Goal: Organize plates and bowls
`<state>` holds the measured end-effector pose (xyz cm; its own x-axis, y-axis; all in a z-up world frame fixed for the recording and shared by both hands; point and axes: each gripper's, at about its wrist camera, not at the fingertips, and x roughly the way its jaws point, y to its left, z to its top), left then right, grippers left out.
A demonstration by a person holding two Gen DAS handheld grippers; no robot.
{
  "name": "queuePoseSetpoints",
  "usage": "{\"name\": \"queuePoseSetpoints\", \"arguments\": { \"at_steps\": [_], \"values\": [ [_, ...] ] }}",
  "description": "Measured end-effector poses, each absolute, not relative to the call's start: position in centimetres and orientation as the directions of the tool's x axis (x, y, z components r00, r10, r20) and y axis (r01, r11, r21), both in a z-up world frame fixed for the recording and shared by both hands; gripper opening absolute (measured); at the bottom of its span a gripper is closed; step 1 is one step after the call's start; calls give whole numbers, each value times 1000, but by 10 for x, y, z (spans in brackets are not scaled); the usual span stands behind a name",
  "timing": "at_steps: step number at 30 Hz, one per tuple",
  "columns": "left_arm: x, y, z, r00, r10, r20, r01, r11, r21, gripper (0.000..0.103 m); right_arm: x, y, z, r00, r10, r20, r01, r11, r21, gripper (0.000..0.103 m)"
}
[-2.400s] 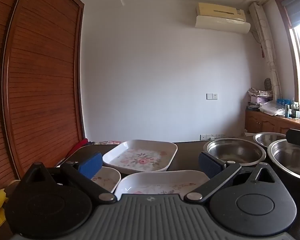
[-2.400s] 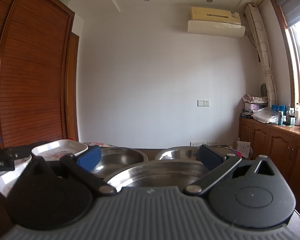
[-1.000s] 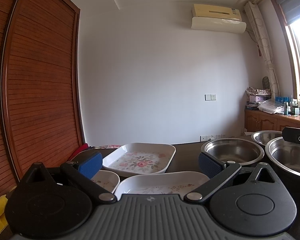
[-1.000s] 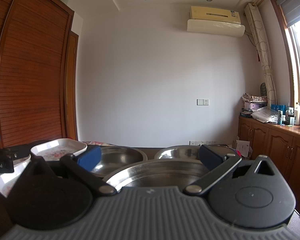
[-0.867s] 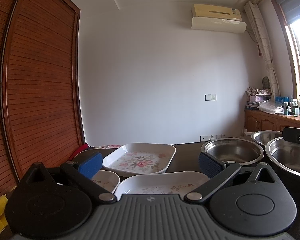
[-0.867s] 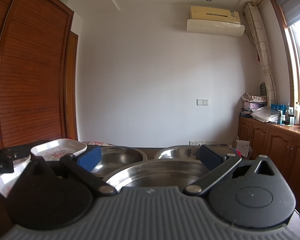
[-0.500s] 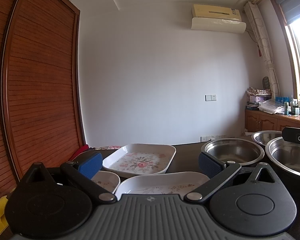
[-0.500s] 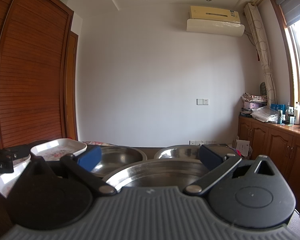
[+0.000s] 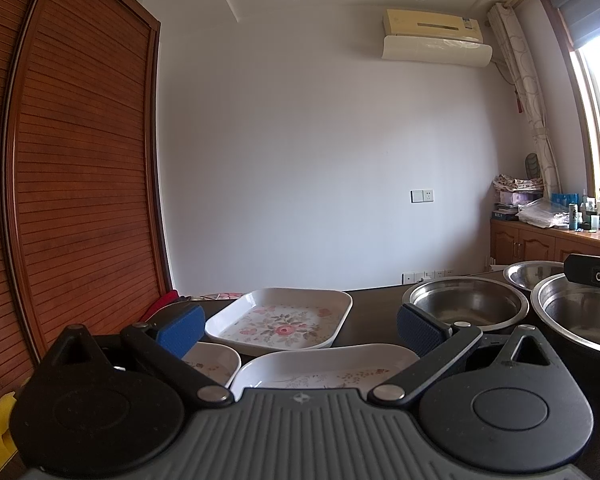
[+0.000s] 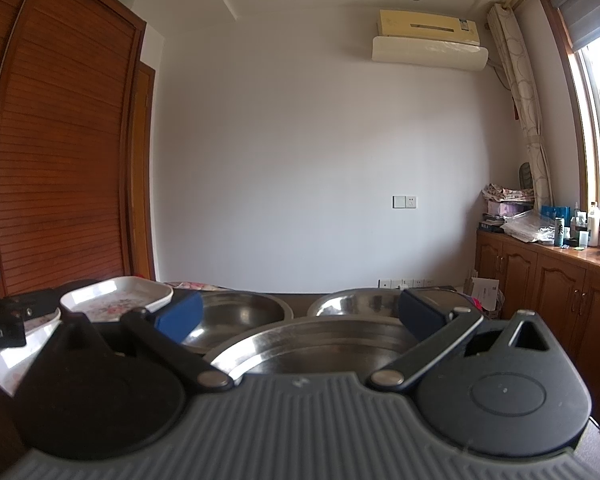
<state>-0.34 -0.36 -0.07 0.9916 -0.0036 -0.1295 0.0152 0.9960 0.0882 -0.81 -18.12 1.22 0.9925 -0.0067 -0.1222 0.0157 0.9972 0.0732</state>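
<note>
The left gripper (image 9: 298, 326) is held wide apart and empty above a white floral dish (image 9: 324, 368), with a square floral plate (image 9: 280, 318) beyond. The right gripper (image 10: 300, 316) is likewise spread over a steel bowl (image 10: 300, 344). A dark table (image 9: 376, 304) is backed by a white wall (image 9: 300, 160).

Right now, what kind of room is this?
Probably a room in someone's home: an air conditioner on the wall, a tall wooden wardrobe, and floral dishes and steel bowls set out on a dark table.
</note>
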Motion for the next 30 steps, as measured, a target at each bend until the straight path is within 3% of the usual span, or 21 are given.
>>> {"name": "queuePoseSetpoints", "arguments": {
  "at_steps": [30],
  "values": [
    [-5, -2, 2, 991, -24, -132, 34, 997, 74, 103, -13, -177, 14, 994, 9, -106, -2, 997, 71, 103]
  ]
}}
